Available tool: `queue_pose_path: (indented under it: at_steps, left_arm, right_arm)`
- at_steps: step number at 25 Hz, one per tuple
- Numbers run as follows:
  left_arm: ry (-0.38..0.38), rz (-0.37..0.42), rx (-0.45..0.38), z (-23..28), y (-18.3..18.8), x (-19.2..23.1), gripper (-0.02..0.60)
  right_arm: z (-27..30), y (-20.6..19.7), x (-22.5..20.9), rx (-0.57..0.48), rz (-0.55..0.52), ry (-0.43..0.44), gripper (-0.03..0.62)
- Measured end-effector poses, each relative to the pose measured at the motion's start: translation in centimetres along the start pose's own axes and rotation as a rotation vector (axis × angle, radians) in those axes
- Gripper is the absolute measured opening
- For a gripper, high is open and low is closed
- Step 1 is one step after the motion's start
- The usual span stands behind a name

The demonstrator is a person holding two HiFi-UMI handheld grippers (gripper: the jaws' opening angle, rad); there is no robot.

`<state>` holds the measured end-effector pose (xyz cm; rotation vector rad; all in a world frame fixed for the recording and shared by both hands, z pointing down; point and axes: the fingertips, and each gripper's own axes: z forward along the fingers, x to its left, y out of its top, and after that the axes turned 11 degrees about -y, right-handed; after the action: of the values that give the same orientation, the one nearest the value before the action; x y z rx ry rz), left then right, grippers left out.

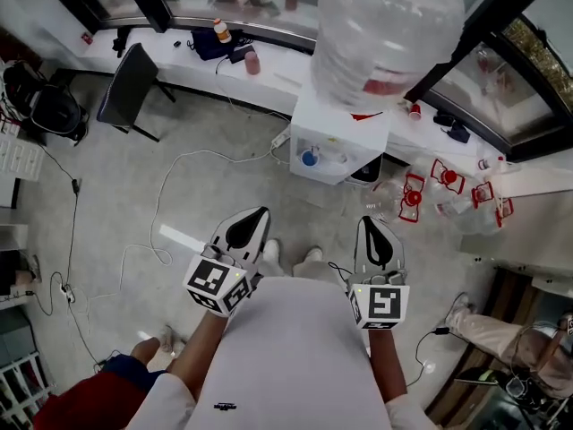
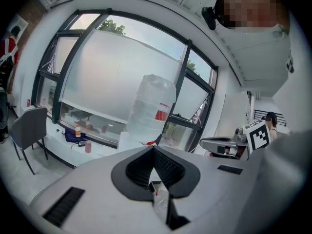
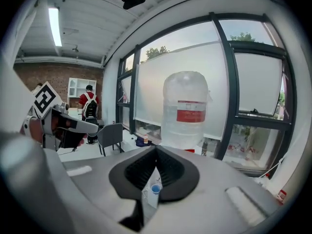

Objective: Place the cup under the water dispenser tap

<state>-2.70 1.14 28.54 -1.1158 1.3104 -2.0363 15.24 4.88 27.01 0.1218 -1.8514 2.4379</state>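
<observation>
On dispenser (image 1: pixel 345 128): blue cup (image 1: pixel 309 158), well apart from left gripper (image 1: pixel 260 213), right gripper (image 1: pixel 369 222); fingers clenched, empty.

Looks like an office-type workroom or lab space, definitely not a home. One whole wall is big dark-framed windows (image 3: pixel 258 87) with a long white ledge (image 1: pixel 179 56) under them and a grey office chair (image 1: pixel 125 88) pulled up to it. Plain grey floor (image 1: pixel 116 177) with white cables (image 1: pixel 158 206) trailing all over. There's a free-standing water dispenser (image 1: pixel 345 146) with a big jug (image 1: pixel 385 34) on top, and more clear jugs (image 1: pixel 414 195) with red fittings on the floor near it. The far end has a brick wall (image 3: pixel 58 77), white shelving (image 3: pixel 78 87) and a strip light (image 3: pixel 53 26) on the ceiling
</observation>
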Motion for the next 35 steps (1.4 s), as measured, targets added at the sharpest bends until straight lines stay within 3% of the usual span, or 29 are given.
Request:
queue_pose_path:
  at_steps: [19, 35]
  left_arm:
    - [-0.059, 0.013, 0.027, 1.4, 0.5, -1.9, 0.002]
    - [-0.085, 0.022, 0.028, 2.2, 0.7, -2.5, 0.002]
  right_arm:
    - [0.8, -0.9, 0.9, 0.041, -0.016, 0.105, 0.011]
    - [0.4, -0.6, 0.8, 0.029, 0.025, 0.079, 0.011]
